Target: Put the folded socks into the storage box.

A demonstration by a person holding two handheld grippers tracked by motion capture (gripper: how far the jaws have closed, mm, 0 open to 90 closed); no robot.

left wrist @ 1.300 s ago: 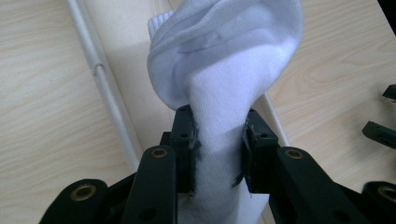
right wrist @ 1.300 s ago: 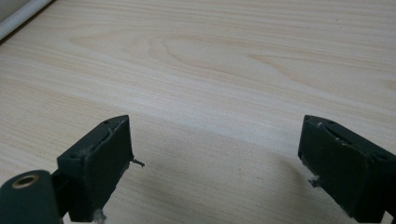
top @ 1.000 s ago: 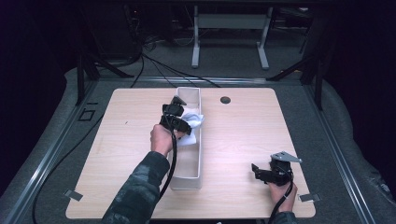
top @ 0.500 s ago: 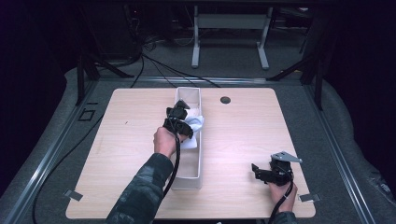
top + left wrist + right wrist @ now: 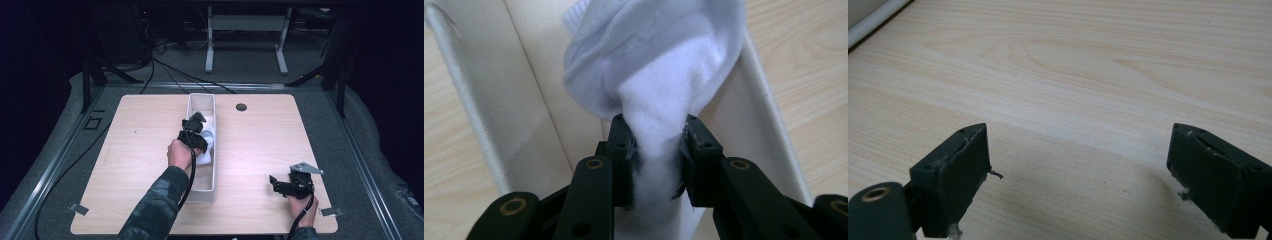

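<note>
Our left gripper (image 5: 655, 150) pinches a soft, light white sock (image 5: 659, 65) mid-frame, probably above the long white bin (image 5: 201, 145). It bends and slips easily, so we grab bunched cloth. Our right gripper (image 5: 1078, 185) sits wide open, empty.

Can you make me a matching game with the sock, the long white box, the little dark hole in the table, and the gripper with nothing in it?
Things:
1. sock
2. box
3. hole
4. right gripper

Places or states:
A. jaws wide apart over bare wood
B. near the table's far edge, right of the box
C. pinched between the left gripper's jaws
D. runs lengthwise along the middle of the table

Pairs: 1-C, 2-D, 3-B, 4-A
</note>
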